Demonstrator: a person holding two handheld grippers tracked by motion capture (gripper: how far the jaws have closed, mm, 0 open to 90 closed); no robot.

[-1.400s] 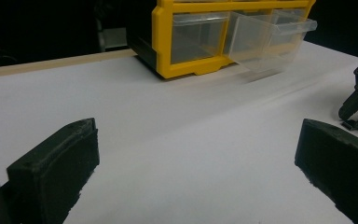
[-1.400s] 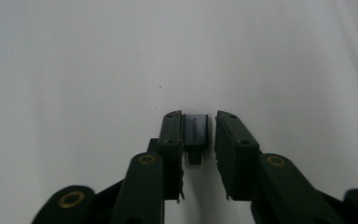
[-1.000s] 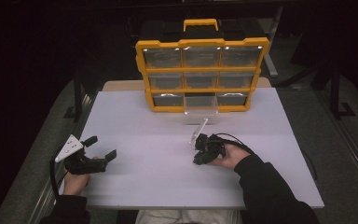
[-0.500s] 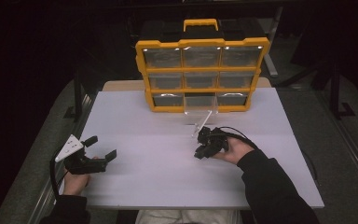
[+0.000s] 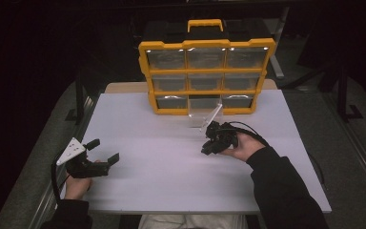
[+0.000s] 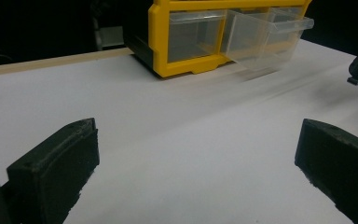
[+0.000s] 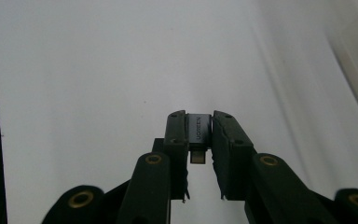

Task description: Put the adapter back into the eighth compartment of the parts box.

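Small dark USB adapter (image 7: 199, 132) — clamped between right gripper (image 7: 200, 135) fingers, lifted above white tabletop (image 5: 171, 167), just short of clear drawer (image 5: 205, 113) pulled from yellow organizer (image 5: 205, 76), likely its destination; left gripper (image 5: 104, 151) spread wide, idle, well apart

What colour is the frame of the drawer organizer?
Yellow: the organizer frame shows best in the high view.

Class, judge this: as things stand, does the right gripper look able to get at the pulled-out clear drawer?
Probably yes: the right gripper, shut on a small adapter, sits just before the open drawer, with bare table between.
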